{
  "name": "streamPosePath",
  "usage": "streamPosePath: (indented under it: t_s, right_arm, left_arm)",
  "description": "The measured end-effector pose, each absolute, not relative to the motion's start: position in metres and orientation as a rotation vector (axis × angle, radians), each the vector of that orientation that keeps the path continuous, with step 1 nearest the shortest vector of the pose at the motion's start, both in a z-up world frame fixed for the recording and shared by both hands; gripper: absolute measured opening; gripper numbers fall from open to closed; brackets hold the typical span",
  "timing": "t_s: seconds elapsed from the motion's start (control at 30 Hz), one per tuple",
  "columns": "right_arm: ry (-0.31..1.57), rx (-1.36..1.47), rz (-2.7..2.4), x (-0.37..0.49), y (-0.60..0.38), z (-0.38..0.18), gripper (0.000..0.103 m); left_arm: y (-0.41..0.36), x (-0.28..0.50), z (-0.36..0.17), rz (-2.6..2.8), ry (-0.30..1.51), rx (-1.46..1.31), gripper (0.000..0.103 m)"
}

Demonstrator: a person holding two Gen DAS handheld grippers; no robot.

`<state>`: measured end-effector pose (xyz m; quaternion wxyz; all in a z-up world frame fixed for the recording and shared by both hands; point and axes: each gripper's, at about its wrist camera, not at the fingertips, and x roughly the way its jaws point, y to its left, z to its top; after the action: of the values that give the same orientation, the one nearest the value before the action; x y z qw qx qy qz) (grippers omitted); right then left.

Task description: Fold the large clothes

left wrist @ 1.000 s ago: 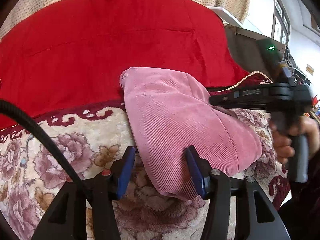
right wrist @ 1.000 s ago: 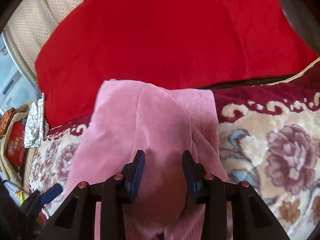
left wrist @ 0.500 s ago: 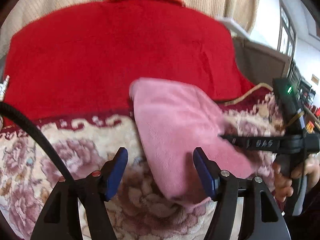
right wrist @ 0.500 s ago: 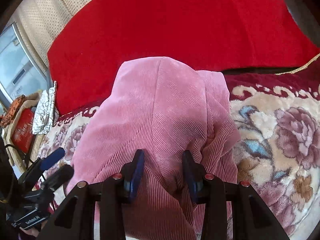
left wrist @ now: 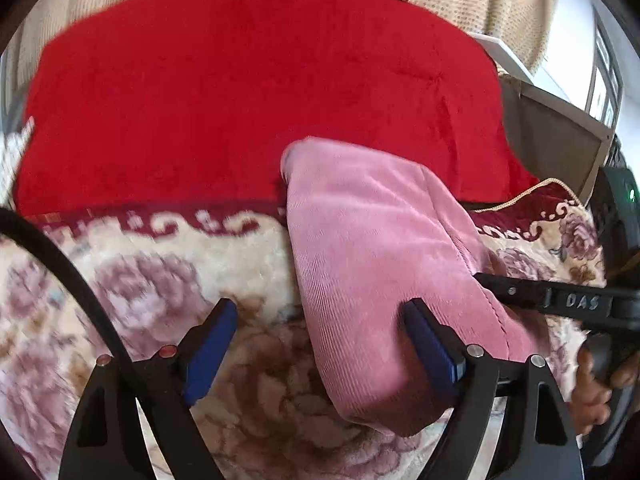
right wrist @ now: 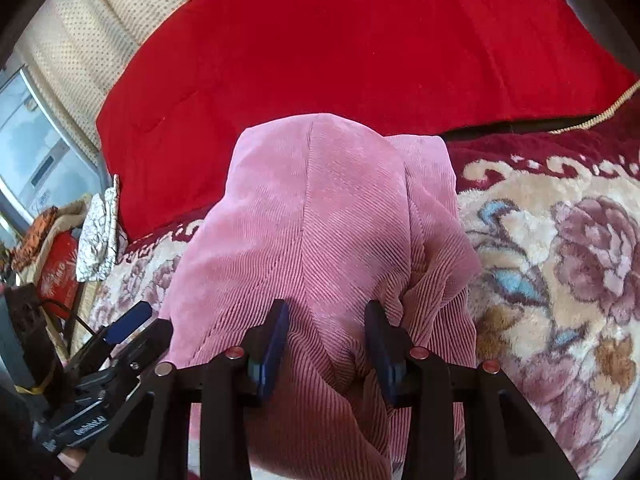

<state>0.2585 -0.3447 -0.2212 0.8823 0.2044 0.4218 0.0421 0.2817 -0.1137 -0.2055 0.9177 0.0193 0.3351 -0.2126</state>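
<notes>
Over floral bedding (left wrist: 168, 264), left tool (left wrist: 320, 344) has just opened wide; right tool (right wrist: 326, 344) grips pink corduroy garment (right wrist: 320, 216).

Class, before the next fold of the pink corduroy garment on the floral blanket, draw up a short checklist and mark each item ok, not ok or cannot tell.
1. Left gripper clear of cloth: ok, jaws have just been opening, left pad off it.
2. Right gripper gripping pink garment: ok, cloth bunched between pads.
3. Garment on floral blanket: ok.
4. Edges aligned: cannot tell.
5. Far end off red cloth: not ok, overlaps it.
</notes>
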Motion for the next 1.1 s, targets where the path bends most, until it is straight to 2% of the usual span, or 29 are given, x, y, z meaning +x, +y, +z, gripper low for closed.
streamPosePath:
  t_s: [0.13, 0.27, 0.47, 0.57, 0.8, 0.83, 0.9, 0.93, 1.03, 1.1]
  right_arm:
    - [0.814, 0.435, 0.095, 0.252, -0.346, -0.198, 0.044]
    - [0.718, 0.407, 0.045, 0.249, -0.346, -0.18, 0.044]
    - [0.86, 0.491, 0.007, 0.288, -0.356, -0.233, 0.044]
    - [0.841, 0.464, 0.004, 0.286, -0.353, -0.228, 0.044]
    - [0.8, 0.479, 0.035, 0.258, -0.356, -0.204, 0.044]
    - [0.781, 0.476, 0.046, 0.251, -0.355, -0.197, 0.045]
    - [0.765, 0.479, 0.063, 0.244, -0.353, -0.19, 0.06]
    - [0.764, 0.478, 0.075, 0.243, -0.35, -0.188, 0.063]
    - [0.831, 0.448, 0.093, 0.252, -0.338, -0.201, 0.064]
    - [0.861, 0.47, 0.086, 0.257, -0.335, -0.214, 0.064]
  left_arm:
    - [-0.112, 0.28, -0.193, -0.416, 0.61, 0.039, 0.086]
    - [-0.11, 0.293, -0.197, -0.391, 0.648, -0.022, 0.086]
    - [-0.121, 0.303, -0.215, -0.391, 0.726, -0.009, 0.086]
    - [-0.114, 0.306, -0.216, -0.41, 0.754, -0.062, 0.086]
    - [-0.108, 0.277, -0.19, -0.39, 0.585, -0.004, 0.086]
    - [-0.104, 0.275, -0.188, -0.392, 0.578, -0.022, 0.086]
    - [-0.096, 0.276, -0.188, -0.416, 0.604, -0.076, 0.086]
    - [-0.095, 0.281, -0.191, -0.425, 0.633, -0.091, 0.086]
    - [-0.105, 0.293, -0.212, -0.435, 0.759, -0.048, 0.086]
    - [-0.108, 0.292, -0.215, -0.433, 0.751, -0.031, 0.086]
